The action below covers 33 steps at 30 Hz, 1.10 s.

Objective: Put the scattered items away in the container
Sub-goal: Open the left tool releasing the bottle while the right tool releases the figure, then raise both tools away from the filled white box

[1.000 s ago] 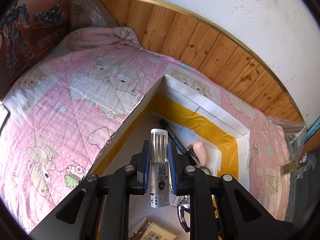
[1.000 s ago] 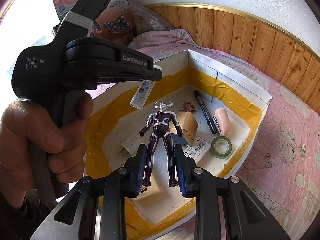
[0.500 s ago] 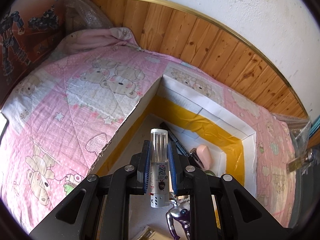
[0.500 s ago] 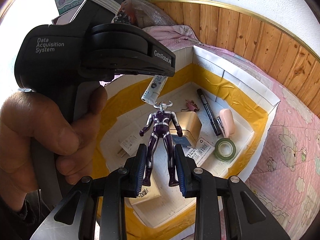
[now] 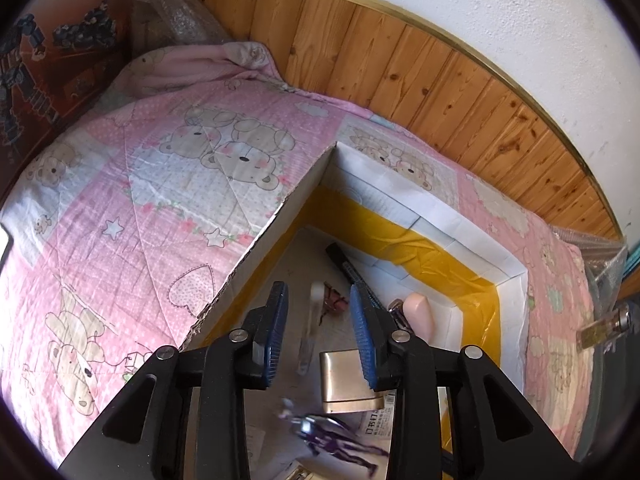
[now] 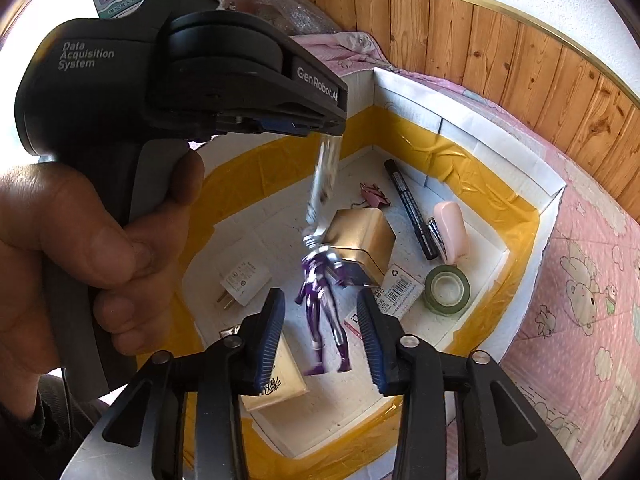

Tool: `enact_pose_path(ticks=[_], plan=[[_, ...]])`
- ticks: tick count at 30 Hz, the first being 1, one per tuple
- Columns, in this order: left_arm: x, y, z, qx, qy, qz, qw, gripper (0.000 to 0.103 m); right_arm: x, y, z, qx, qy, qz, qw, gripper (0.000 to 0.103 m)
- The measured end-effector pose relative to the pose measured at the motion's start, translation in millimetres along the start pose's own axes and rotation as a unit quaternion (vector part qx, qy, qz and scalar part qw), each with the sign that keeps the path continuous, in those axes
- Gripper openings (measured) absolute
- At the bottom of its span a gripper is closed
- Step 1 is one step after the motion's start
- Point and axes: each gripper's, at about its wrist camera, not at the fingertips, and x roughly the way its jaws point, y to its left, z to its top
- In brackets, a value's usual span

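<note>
Glossy metal gold box (image 6: pixel 362 236); matt cardboard container (image 6: pixel 472 136); quilted cloth bedspread (image 5: pixel 132 208).

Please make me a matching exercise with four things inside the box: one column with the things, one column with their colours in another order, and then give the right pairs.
Things:
1. tape roll
2. marker
3. toy figure
4. square tin

Colours:
A. purple and silver
B. gold
C. green
D. black

Pairs: 1-C, 2-D, 3-A, 4-B
</note>
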Motion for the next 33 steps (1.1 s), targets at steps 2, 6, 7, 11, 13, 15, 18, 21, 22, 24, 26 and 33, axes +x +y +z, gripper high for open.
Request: enact_pose_path(ticks=[2, 6, 7, 11, 13, 15, 18, 21, 22, 24, 26, 33], plan=[[-2, 4, 1, -0.009, -0.002, -0.004, 1.0, 0.034, 0, -4, -1, 0.007, 0.003, 0.005, 1.0, 0.042], [-11, 8, 4, -0.022, -0.01, -0.01, 0.9997, 0.034, -5, -8, -2, 0.016, 0.003, 0.013, 1.0, 0.042], [-13, 8, 4, -0.023, -0.01, -0.011, 0.9996, 0.034, -6, -8, -3, 0.018, 0.004, 0.014, 1.0, 0.042], [-17, 5, 3, -0.018, -0.009, -0.011, 0.9997, 0.034, -9, -16, -4, 0.037, 0.008, 0.026, 0.999, 0.042], [-19, 3, 3, -0.014, -0.01, -0.008, 0.9998, 0.034, -12, -18, -5, 0.042, 0.007, 0.027, 0.999, 0.042], [-23, 0, 2, -0.009, -0.012, -0.004, 0.9999, 0.035, -15, -18, -5, 0.045, 0.004, 0.03, 0.999, 0.042], [-28, -5, 1, 0.003, -0.016, 0.006, 0.9999, 0.037, -19, -17, -5, 0.042, 0.001, 0.032, 0.999, 0.043], [-35, -11, -1, 0.012, -0.02, 0.017, 0.9996, 0.039, -24, -15, -6, 0.039, -0.002, 0.035, 0.999, 0.043], [-37, -13, -2, 0.016, -0.022, 0.02, 0.9994, 0.04, -26, -14, -6, 0.037, -0.004, 0.035, 0.999, 0.044], [-42, -19, -4, 0.026, -0.026, 0.03, 0.9989, 0.041, -30, -13, -7, 0.033, -0.007, 0.035, 0.999, 0.047], [-47, -23, -6, 0.036, -0.03, 0.04, 0.9981, 0.042, -35, -11, -9, 0.028, -0.011, 0.033, 0.999, 0.047], [-73, -34, -20, 0.065, -0.046, 0.065, 0.9947, 0.044, -48, -12, -18, 0.014, -0.016, 0.026, 0.999, 0.054]])
